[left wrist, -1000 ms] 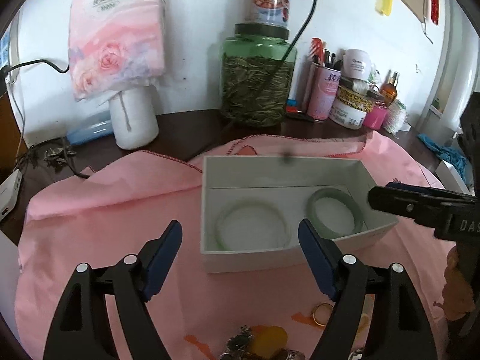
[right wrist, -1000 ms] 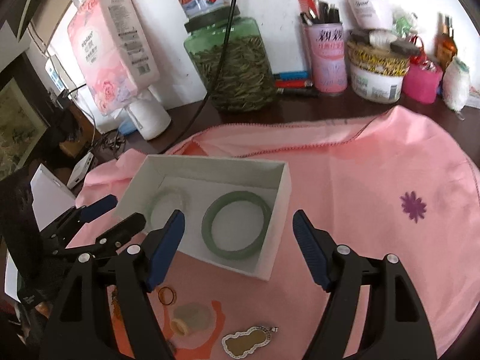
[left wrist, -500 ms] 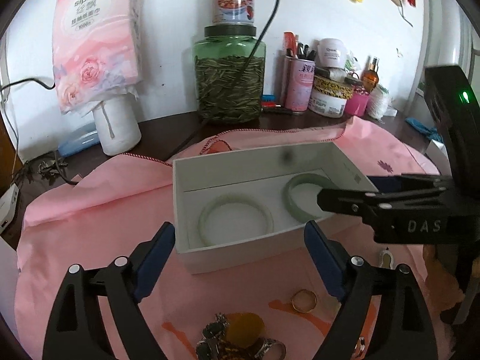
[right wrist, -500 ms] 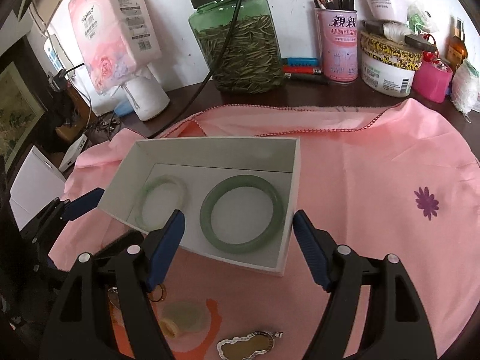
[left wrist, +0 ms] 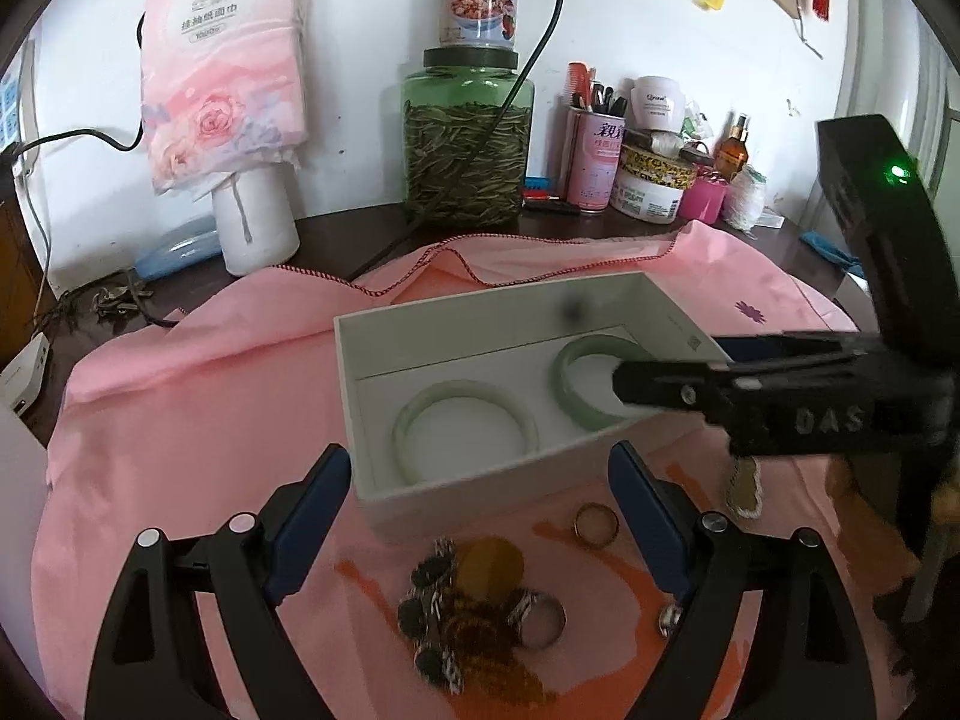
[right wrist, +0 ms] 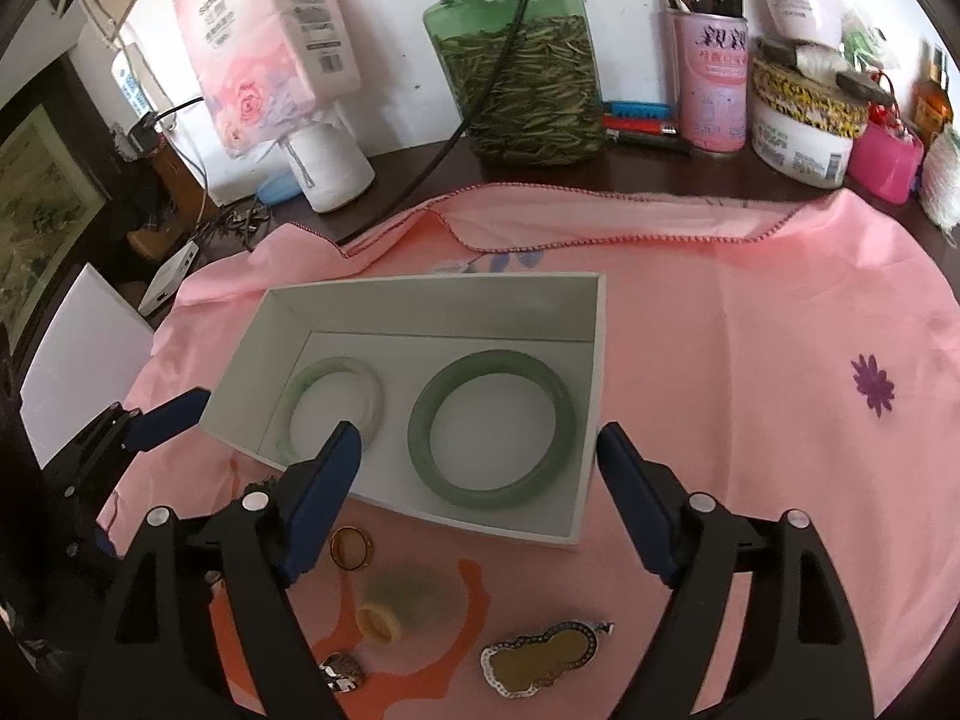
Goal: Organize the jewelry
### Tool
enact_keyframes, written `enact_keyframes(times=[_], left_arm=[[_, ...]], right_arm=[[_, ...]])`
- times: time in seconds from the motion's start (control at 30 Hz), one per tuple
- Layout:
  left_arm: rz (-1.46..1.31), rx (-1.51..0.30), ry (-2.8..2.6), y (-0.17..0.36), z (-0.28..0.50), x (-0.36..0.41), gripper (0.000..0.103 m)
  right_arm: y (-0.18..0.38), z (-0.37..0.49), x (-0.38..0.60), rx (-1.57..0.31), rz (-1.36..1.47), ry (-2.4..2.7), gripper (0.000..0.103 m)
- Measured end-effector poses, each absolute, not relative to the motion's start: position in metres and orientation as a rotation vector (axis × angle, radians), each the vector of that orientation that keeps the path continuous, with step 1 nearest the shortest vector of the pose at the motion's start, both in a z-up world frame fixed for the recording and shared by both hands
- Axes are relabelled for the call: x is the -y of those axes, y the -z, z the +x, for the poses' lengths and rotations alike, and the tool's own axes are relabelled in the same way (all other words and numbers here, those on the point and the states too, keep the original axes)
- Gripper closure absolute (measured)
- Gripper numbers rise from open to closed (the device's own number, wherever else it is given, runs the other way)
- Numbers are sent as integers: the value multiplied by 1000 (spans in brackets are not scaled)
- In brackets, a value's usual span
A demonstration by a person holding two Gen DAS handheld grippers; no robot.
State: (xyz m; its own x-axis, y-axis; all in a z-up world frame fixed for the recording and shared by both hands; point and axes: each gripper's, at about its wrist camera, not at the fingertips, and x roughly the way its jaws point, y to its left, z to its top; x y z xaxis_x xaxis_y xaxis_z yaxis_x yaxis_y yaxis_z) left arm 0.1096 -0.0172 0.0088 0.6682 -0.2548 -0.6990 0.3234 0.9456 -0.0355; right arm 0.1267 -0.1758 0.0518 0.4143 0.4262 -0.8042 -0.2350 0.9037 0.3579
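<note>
- The white box (right wrist: 420, 306) is taken as landmark; it rests on the pink cloth (right wrist: 750, 312).
- Left of the box, the left gripper (left wrist: 480, 516) is seen spread wide, nothing between its pads.
- Inside the box, a pale bangle (right wrist: 333, 405) lies at the left and a green bangle (right wrist: 492, 429) at the right, apart.
- In front of the box, an amber ring (right wrist: 352, 547) and a gourd pendant (right wrist: 540, 663) are laid on the cloth.
- Over the box's near edge, the right gripper (right wrist: 480, 492) is held with jaws opening, empty.
</note>
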Motion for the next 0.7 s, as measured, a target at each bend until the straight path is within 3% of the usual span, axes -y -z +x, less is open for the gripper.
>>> enact_keyframes(times=[0.23,0.4,0.57,0.7], left_arm=[[108,-734,216,-15,75,-15,16],[97,-755,131,-8,67,-40,16],[106,-760,141,-5,70,-39,16],[212,-777,137,7,72,-23,16]], right_arm=[[-80,96,205,-960,222,-357,27],[-71,63,221,-929,199,-260,27],[-52,62,236,-970,290,-233,17],[-48,65,240,-981,317,-235,16]])
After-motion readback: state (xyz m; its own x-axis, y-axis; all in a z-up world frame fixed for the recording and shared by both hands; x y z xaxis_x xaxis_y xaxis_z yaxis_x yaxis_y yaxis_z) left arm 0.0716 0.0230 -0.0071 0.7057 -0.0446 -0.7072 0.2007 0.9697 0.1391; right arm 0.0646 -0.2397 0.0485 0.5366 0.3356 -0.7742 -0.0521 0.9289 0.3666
